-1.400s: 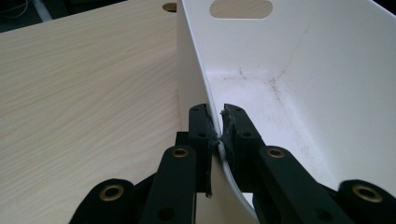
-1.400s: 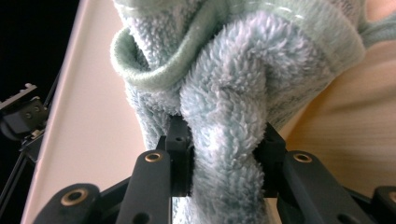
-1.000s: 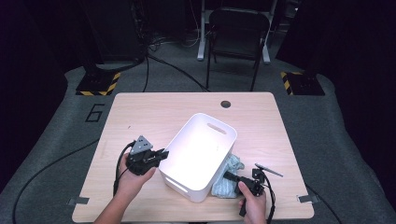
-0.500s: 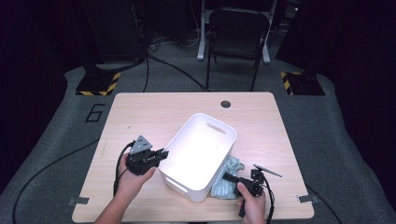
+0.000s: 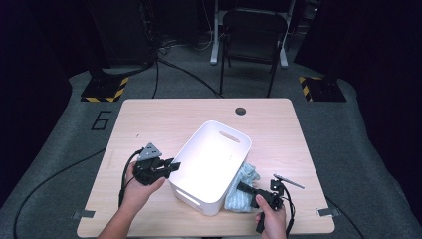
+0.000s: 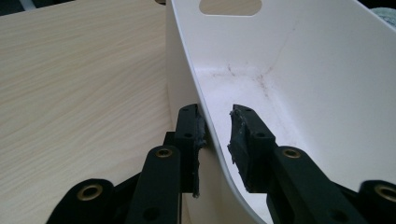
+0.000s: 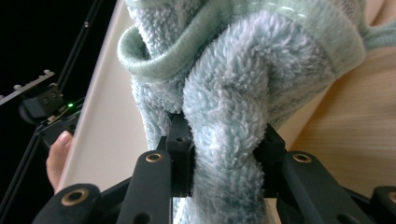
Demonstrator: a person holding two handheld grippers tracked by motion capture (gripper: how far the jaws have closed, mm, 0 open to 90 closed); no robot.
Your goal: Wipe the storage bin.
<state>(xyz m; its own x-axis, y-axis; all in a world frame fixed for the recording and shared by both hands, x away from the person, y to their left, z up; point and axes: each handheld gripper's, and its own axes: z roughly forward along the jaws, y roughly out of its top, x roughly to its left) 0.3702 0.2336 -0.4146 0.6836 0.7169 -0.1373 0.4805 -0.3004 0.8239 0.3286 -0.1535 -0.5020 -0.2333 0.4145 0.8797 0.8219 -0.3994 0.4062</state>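
Left hand-held gripper (image 5: 171,166), centre-left of frame: jaws just opened, straddling bin (image 5: 211,164) rim. Right hand-held gripper (image 5: 244,188): clamped on towel (image 5: 242,189); lift advised clear of rim before release.

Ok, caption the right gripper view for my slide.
Right tool shut on a fluffy blue towel beside the white tub.

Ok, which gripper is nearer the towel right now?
Right. The right gripper is clamped on the towel beside the white bin; the left gripper straddles the bin's opposite wall, its jaws having just opened.
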